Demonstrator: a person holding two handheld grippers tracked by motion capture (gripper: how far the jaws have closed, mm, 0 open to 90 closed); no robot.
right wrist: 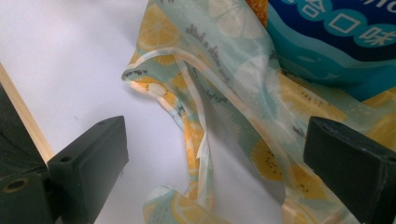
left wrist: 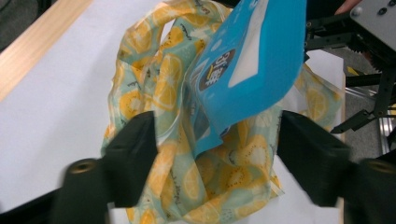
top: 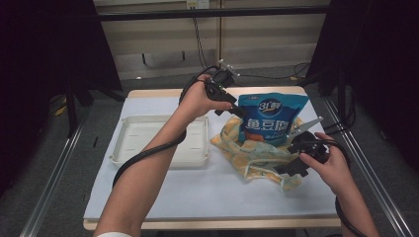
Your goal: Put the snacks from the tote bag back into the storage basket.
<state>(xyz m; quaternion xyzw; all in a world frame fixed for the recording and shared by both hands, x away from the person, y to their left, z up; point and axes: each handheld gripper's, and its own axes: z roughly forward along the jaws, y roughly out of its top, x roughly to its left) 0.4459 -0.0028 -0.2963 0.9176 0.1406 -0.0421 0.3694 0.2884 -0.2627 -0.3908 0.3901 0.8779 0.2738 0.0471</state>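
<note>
Standing upright in a lemon-print bag [top: 257, 155] near the table's right edge, a blue pouch [top: 269, 118] leans slightly with its lower part sunk among the bag's folds. The left gripper [top: 236, 111] reaches in from the far side and sits against the pouch's upper left corner; in the left gripper view its 2 jaws stand apart on either side of the pouch [left wrist: 247, 70] and bag [left wrist: 154, 93], with no pad seen pressing on either. The right gripper [top: 291, 163] lies low at the bag's right side, and in the right gripper view its jaws are spread wide, with loose film of the bag [right wrist: 224, 107] between them but untouched by either pad; the pouch [right wrist: 336, 32] fills that view's upper right corner.

A white tray [top: 128, 148] rests on the table's left half, just beside the bag, and the person's left forearm and trailing cable cross over its near right corner.

A white sheet [top: 197, 192] covers the table, whose wooden rim [top: 207, 224] shows along the near edge. Beyond the far edge are beige wall panels, hanging cables and dark drapes at both sides.
</note>
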